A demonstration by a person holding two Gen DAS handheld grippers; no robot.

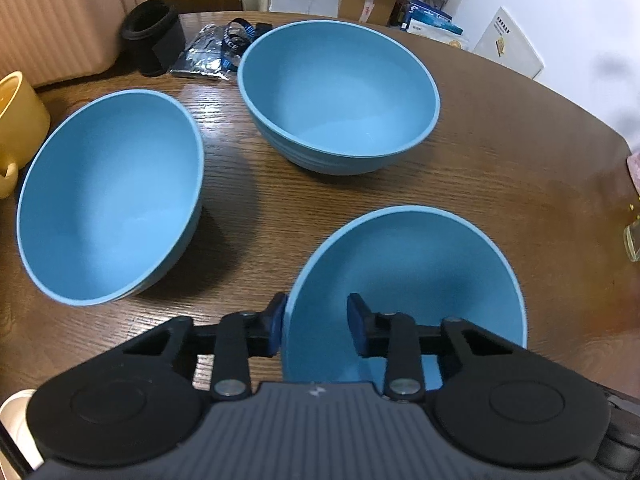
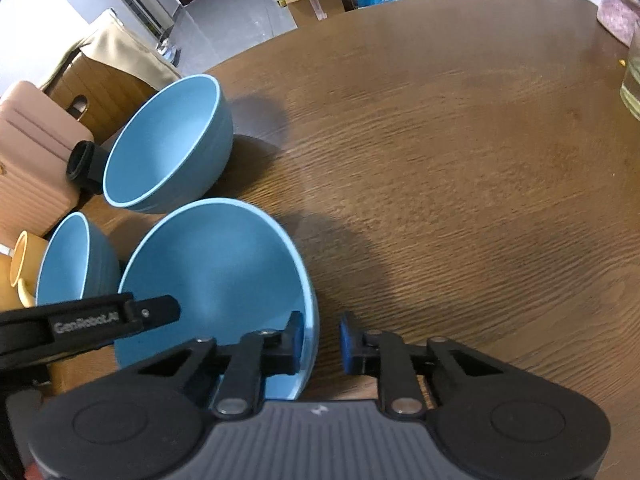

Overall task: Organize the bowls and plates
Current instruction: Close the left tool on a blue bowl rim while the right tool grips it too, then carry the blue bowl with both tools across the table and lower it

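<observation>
Three blue bowls stand on the brown wooden table (image 1: 500, 152). In the left wrist view one bowl (image 1: 108, 196) is at the left, one bowl (image 1: 340, 92) is at the back, and the near bowl (image 1: 404, 280) is at my left gripper (image 1: 316, 322). That gripper is open, its jaws astride the near bowl's left rim, one finger outside and one inside. In the right wrist view my right gripper (image 2: 320, 342) is open astride the right rim of the same near bowl (image 2: 216, 276). The other two bowls (image 2: 168, 144) (image 2: 68, 260) stand to the left.
A yellow mug (image 1: 16, 120) stands at the far left. A black cylinder (image 1: 150, 36) and a foil packet with a blue lanyard (image 1: 208, 52) lie at the back. A glass (image 2: 632, 76) and a pink item (image 2: 618, 12) are at the table's right edge.
</observation>
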